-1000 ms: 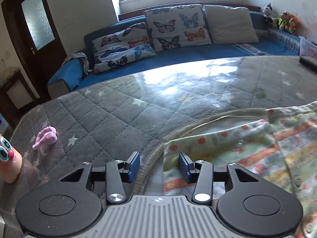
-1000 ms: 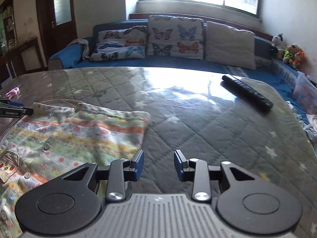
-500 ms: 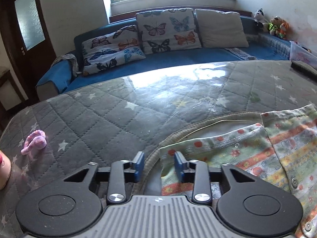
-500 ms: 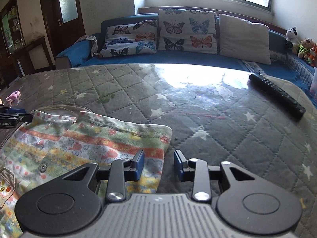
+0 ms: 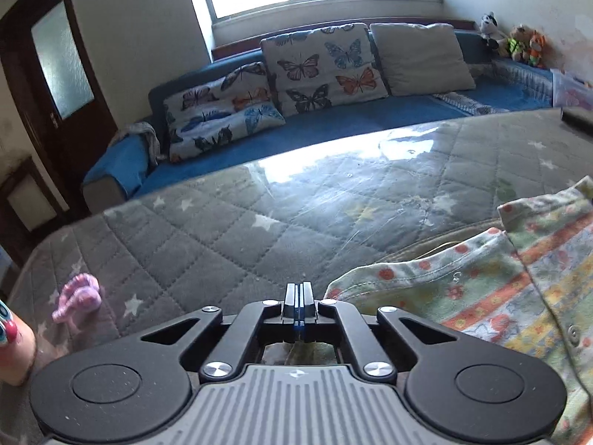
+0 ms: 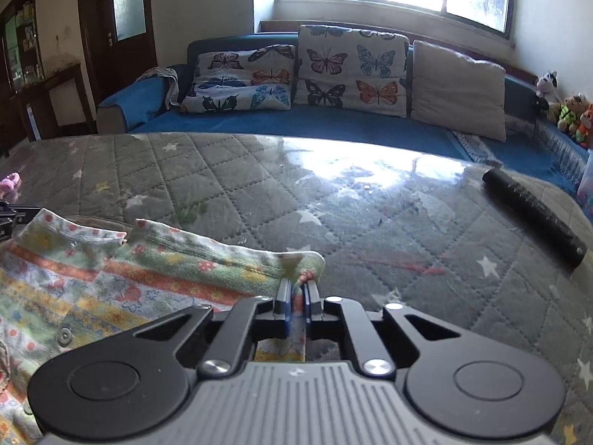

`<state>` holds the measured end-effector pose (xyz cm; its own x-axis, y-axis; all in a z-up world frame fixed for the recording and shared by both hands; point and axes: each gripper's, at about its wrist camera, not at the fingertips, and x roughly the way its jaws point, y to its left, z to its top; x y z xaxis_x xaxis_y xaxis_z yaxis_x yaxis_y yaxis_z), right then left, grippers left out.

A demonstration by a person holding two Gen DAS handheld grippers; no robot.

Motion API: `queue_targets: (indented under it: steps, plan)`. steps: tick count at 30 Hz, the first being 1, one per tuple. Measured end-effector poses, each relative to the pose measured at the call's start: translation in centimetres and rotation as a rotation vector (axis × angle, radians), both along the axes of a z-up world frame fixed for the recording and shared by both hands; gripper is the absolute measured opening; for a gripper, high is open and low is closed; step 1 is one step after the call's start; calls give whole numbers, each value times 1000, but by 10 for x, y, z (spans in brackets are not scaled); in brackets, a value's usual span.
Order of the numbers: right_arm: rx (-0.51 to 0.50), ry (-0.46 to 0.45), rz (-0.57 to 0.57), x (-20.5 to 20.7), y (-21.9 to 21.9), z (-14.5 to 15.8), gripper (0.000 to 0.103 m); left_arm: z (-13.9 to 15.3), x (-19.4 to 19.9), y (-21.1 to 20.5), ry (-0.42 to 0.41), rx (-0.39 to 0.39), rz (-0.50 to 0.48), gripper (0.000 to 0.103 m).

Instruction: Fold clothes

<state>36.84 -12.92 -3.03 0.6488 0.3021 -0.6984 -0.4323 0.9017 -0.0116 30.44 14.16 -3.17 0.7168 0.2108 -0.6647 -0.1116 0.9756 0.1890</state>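
A baby garment (image 5: 481,289) with coloured stripes and snaps lies flat on the grey quilted table cover (image 5: 241,230). My left gripper (image 5: 298,291) is shut at the garment's left top corner, and cloth shows just under its touching pads. In the right wrist view the garment (image 6: 129,278) spreads to the left. My right gripper (image 6: 297,287) is closing its jaws on the right top corner, and a bunched fold of cloth is pinched between the pads. The left gripper (image 6: 9,215) shows at the far left edge there.
A black remote control (image 6: 533,215) lies on the cover to the right. A small pink toy (image 5: 78,296) and a pink toy with big eyes (image 5: 11,345) sit at the left. A blue sofa (image 6: 333,126) with butterfly cushions runs behind the table.
Both grippers have closed. The right one slid left across the cover to the garment's right corner. The left one stayed at the left corner and shut there.
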Motion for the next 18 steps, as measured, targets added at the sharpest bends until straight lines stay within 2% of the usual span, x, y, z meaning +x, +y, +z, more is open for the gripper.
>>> queue_targets:
  steps: [3, 7, 9, 11, 13, 18]
  plan:
    - [-21, -10, 20, -9, 1, 8, 18, 9, -15, 0, 5, -14, -18, 6]
    - [-31, -11, 73, -35, 2, 22, 28, 18, -47, -16, 11, -30, -82, 6]
    - [-25, 1, 106, -50, 4, 26, 35, 21, -67, -28, 19, -36, -123, 12]
    - [-25, 19, 166, -76, 10, 30, 37, 22, -87, -41, 28, -35, -161, 22]
    - [-24, 40, 215, -97, 19, 30, 38, 21, -107, -55, 38, -31, -199, 27]
    - [-22, 76, 333, -149, 42, 27, 42, 14, -152, -83, 60, -22, -285, 28]
